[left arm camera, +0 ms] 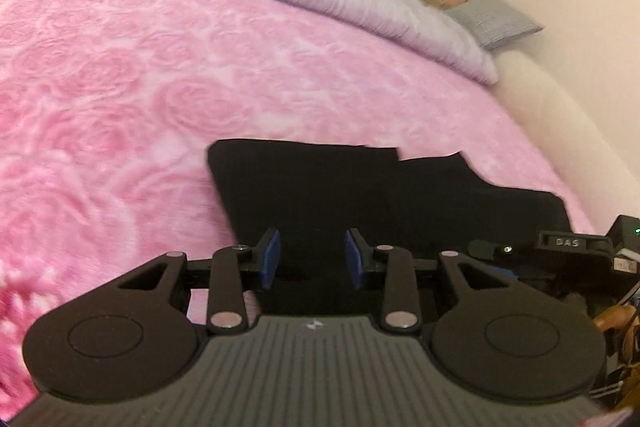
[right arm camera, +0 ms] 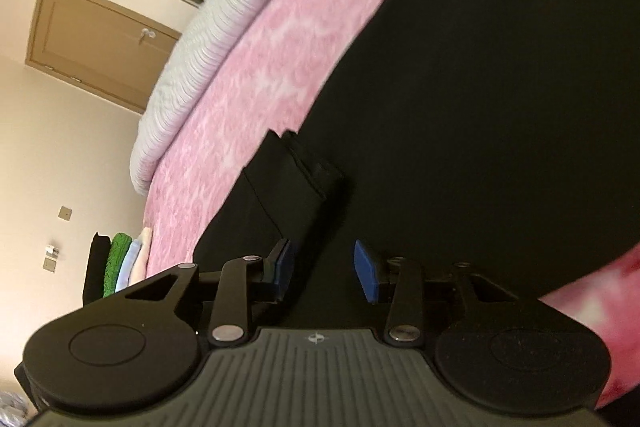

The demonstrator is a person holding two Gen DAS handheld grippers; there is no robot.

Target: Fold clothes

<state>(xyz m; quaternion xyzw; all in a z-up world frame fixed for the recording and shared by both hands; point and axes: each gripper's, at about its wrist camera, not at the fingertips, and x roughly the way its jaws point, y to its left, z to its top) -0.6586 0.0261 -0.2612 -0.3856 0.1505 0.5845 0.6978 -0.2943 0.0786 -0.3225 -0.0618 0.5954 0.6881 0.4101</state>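
Black garment [left arm camera: 360, 195] flat on pink blanket [left arm camera: 120, 87]; left gripper [left arm camera: 312, 259] angled down, fingers apart.

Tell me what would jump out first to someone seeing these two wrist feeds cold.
The black garment lying flat on the pink rose-patterned blanket stands out most, filling the near right part of the bed in the left wrist view. Both the left gripper and the right gripper sit low over it, blue pads apart with nothing pinched. A small stack of folded clothes stands at the bed's far end in the right wrist view.
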